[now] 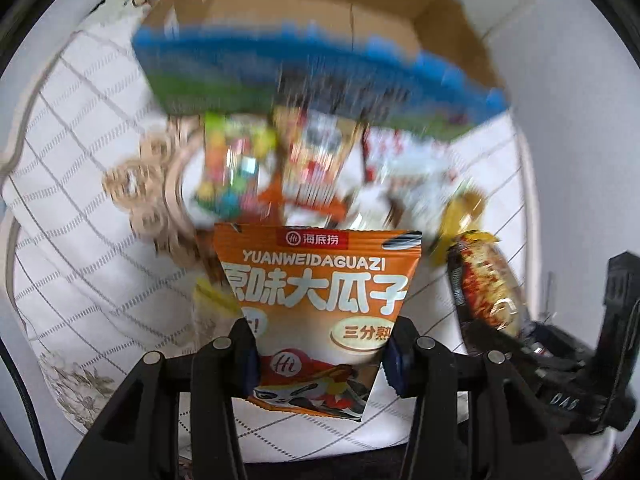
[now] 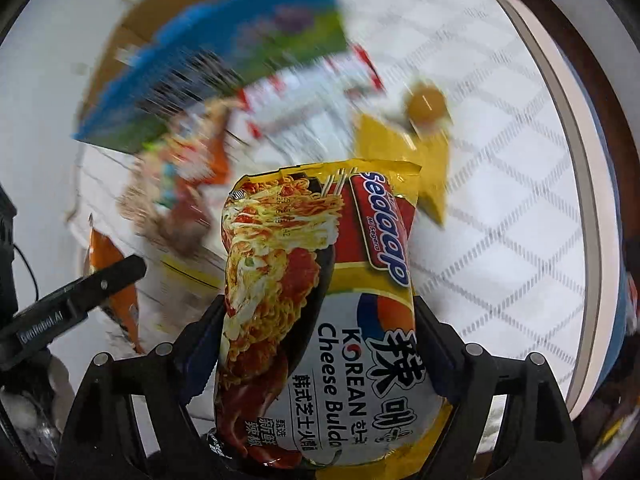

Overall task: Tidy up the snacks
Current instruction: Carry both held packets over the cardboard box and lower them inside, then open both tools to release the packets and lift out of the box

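Note:
An orange sunflower-seed packet [image 1: 316, 280] hangs upright between the pads of my left gripper [image 1: 320, 332], which is shut on its lower half, lifted above the cloth. My right gripper [image 2: 320, 312] is shut on a yellow Korean cheese noodle packet [image 2: 320, 264], gripped across its width and held upright. In the left wrist view that noodle packet [image 1: 488, 284] shows at the right, close beside the orange one. In the right wrist view the orange packet [image 2: 116, 280] shows at the left behind a left gripper finger [image 2: 100, 284].
Below lies a blurred pile of snacks: a big blue-and-green pack [image 1: 280, 68], a colourful candy bag [image 1: 232, 160], a yellow bag [image 2: 404, 148]. An open cardboard box [image 1: 320, 12] stands behind them. A wooden ring trivet [image 1: 152, 188] sits left on the white quilted cloth [image 1: 80, 200].

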